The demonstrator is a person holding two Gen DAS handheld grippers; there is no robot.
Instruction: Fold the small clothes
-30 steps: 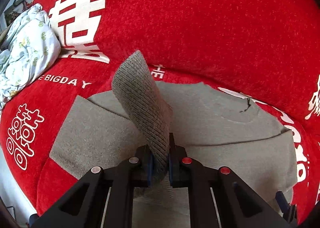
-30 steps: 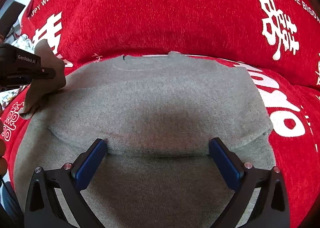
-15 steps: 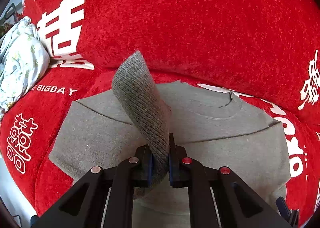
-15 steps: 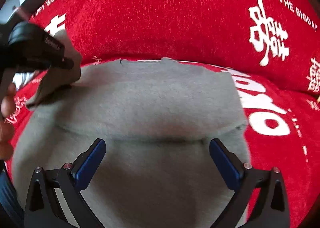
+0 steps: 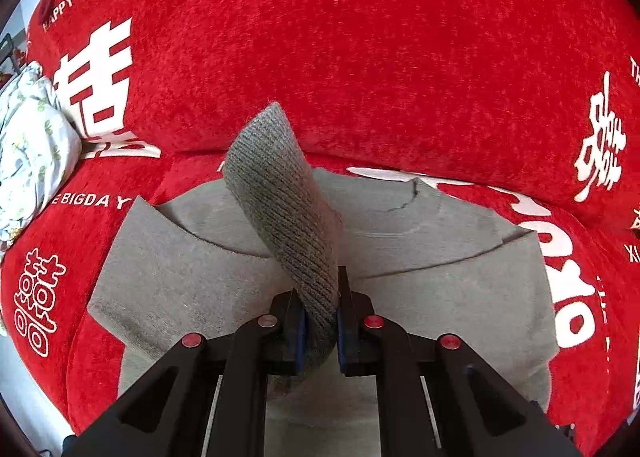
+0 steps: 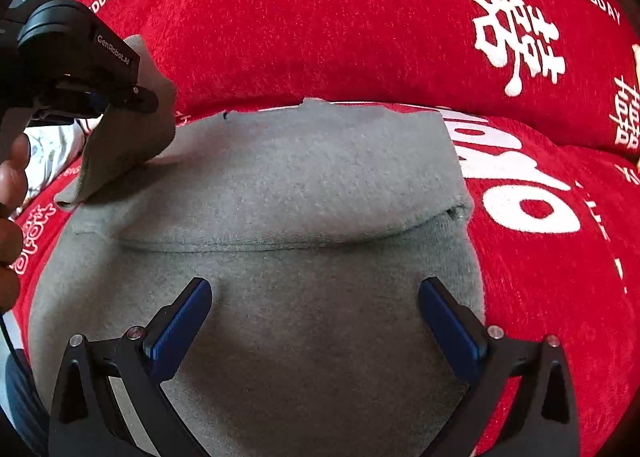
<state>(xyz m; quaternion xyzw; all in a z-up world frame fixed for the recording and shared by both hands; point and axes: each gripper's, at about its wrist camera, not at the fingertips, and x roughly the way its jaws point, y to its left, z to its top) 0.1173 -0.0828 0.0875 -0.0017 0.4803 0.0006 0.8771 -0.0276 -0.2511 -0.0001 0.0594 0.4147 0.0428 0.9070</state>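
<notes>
Left gripper (image 5: 320, 331), clamped on ribbed cuff (image 5: 280, 193), carried sleeve rightward over grey sweater (image 6: 304, 185); right gripper (image 6: 316, 321) apart, empty. Knit soft, limp; grip edges.

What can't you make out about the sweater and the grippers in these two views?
- Sweater hem: cut off by the bottom edge and gripper bodies, both views.
- Cuff end: clamped in the left gripper, hidden behind its fingers in the left view.
- Left gripper fingertips: buried in cloth, right view.
- Right gripper: whether it touches the sweater is unclear.
</notes>
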